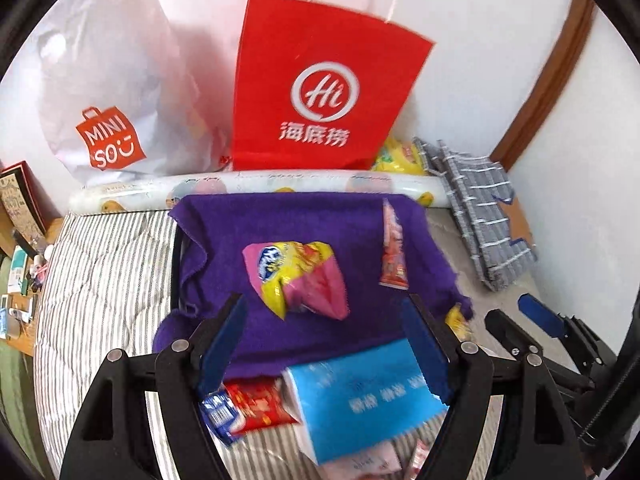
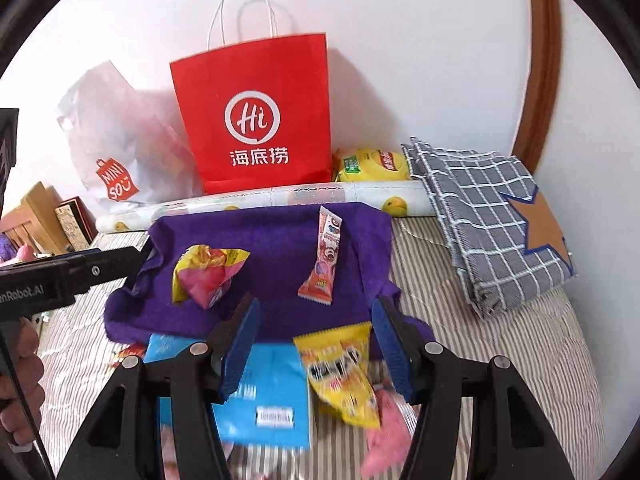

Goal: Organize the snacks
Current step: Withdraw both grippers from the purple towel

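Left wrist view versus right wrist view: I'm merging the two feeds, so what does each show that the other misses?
Only the left wrist view shows the red-and-blue packet. Only the right shows the yellow packet between its open fingers, and a hand. Both share the red paper bag, purple cloth, pink-yellow snack, slim sachet and blue pack.

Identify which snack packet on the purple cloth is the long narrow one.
The red-and-white stick packet, lying alone toward the right of the purple cloth. The other, a pink-and-yellow bag, is crumpled and bulky.
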`<state>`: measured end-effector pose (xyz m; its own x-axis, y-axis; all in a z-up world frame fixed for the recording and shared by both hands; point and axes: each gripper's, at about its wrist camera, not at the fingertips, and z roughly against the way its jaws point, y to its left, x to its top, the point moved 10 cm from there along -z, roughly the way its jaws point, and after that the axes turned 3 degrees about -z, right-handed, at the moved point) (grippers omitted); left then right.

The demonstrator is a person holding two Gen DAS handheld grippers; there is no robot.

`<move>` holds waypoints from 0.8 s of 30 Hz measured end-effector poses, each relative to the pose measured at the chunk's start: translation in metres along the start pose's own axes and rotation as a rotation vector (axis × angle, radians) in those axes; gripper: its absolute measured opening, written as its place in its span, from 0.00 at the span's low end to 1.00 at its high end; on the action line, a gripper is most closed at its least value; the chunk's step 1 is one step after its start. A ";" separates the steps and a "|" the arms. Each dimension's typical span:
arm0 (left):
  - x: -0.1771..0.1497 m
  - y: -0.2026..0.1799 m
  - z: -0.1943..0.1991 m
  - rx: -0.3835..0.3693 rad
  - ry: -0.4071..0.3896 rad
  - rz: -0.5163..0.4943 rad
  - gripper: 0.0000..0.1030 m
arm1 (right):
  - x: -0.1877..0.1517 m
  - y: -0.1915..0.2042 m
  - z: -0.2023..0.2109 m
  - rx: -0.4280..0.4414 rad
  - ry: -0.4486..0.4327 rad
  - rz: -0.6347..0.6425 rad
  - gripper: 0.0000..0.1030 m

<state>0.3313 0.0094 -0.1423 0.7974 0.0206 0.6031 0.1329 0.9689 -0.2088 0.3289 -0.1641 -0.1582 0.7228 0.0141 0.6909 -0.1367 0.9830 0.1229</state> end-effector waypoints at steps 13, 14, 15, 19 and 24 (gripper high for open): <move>-0.039 -0.031 0.059 -0.018 -0.056 -0.018 0.76 | -0.026 -0.018 0.084 0.016 -0.046 0.013 0.56; -0.042 -0.030 0.063 0.003 -0.052 -0.019 0.76 | -0.027 -0.020 0.090 0.014 -0.053 0.013 0.56; -0.044 -0.030 0.066 0.020 -0.054 -0.020 0.76 | -0.028 -0.022 0.097 0.013 -0.058 0.013 0.58; -0.054 -0.027 0.077 0.057 -0.040 -0.002 0.76 | -0.037 -0.031 0.108 -0.017 -0.069 0.038 0.60; -0.065 -0.022 0.080 0.028 -0.069 0.063 0.76 | -0.049 -0.033 0.115 0.019 -0.098 0.037 0.60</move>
<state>0.2292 0.0061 -0.1156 0.7609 0.0980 0.6414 0.0663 0.9716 -0.2271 0.2199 -0.2186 -0.1144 0.6474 0.0315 0.7615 -0.1760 0.9783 0.1091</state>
